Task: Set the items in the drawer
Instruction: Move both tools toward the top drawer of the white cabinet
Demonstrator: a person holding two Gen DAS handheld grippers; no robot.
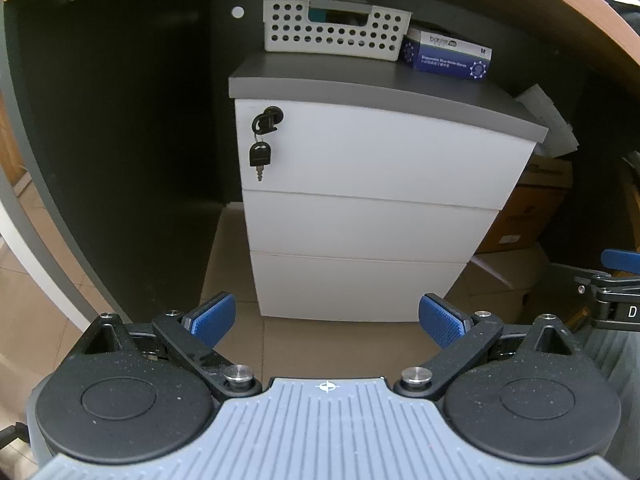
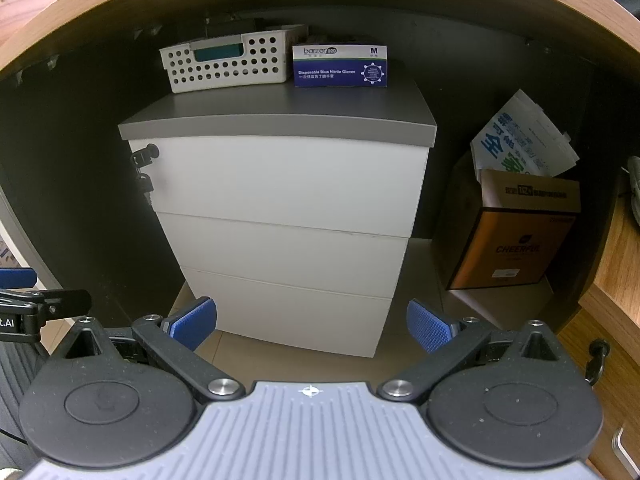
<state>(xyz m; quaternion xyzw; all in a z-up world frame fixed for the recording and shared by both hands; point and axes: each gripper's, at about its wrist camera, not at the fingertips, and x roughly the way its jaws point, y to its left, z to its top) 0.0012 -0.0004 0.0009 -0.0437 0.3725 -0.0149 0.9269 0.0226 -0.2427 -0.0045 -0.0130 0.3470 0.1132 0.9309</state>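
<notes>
Drawers of the white cabinet (image 1: 368, 216) under the tabletop are all closed, so the left gripper (image 1: 326, 320) and right gripper (image 2: 312, 326), jaws spread and empty, should first pull one open before lifting the glove box (image 2: 340, 66) from its top.

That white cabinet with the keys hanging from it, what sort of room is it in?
Probably an office: the three-drawer cabinet stands under a wooden desk, with a box of disposable gloves and a perforated basket on top.
</notes>
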